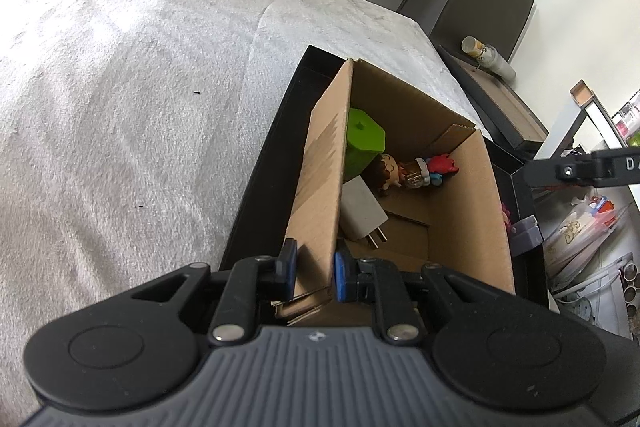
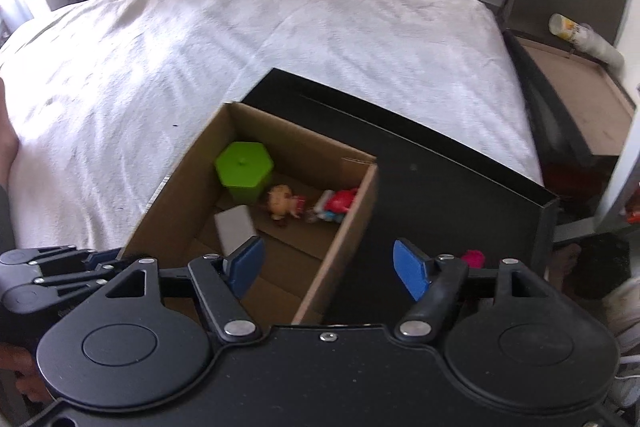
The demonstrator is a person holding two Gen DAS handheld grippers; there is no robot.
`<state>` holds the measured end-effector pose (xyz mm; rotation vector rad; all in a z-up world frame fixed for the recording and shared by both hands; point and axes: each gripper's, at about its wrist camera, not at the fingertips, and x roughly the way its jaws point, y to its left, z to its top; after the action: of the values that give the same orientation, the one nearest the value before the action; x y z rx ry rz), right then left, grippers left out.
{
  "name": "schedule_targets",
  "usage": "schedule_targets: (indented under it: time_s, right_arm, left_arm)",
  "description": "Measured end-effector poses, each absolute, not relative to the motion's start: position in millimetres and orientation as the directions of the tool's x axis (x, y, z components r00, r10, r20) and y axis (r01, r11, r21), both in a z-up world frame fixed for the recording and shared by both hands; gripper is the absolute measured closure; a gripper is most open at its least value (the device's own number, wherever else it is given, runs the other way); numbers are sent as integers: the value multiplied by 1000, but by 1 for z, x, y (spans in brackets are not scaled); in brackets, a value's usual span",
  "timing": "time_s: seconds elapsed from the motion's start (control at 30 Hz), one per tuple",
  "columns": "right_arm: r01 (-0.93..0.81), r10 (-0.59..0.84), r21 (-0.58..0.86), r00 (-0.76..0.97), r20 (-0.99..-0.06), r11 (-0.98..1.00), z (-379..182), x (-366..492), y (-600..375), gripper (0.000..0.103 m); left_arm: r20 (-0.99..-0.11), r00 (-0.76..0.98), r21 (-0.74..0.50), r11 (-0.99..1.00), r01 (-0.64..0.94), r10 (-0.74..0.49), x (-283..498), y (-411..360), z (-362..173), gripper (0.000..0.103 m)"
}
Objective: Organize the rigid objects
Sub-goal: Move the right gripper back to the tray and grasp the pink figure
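A cardboard box stands in a black tray on a white bed. In it lie a green hexagonal container, a white plug adapter, a brown-haired doll and a red and blue toy. My left gripper is shut on the box's left wall near its front corner. My right gripper is open and empty, above the box's right wall. A pink object lies in the tray behind its right finger.
The white bed cover spreads to the left and far side. A low black shelf with a plastic bottle stands past the bed's right edge. A purple item lies in the tray's right part. Bags and clutter lie on the floor at right.
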<state>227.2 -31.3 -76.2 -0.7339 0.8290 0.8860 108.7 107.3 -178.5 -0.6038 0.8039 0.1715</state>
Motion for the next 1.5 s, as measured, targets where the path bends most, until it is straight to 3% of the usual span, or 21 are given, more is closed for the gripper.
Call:
schedule_targets:
  time_s: [0.2,0.9,1.37,1.5]
  right_arm:
    - [-852,357,-224,418,-835,474,-78,245,-52,27]
    - [-739,284,-173,449,-847,651,-108,320,-93,27]
    - [-687,222,-153,425,-878,710,-141,347,-77,39]
    - [-663,168,-194,441,-882,723,-155,351,-76,49]
  left_arm:
    - [-719,691,-437,821,-367,-74,108,107,-179,86]
    - [-716,694,-442,820,-363,-79,108,107,-179,85]
    - [-716,694,-437,825,-359,-77,108,107,-179,86]
    - [-715,695,-434,827,-357,-75,108,106,-179,86]
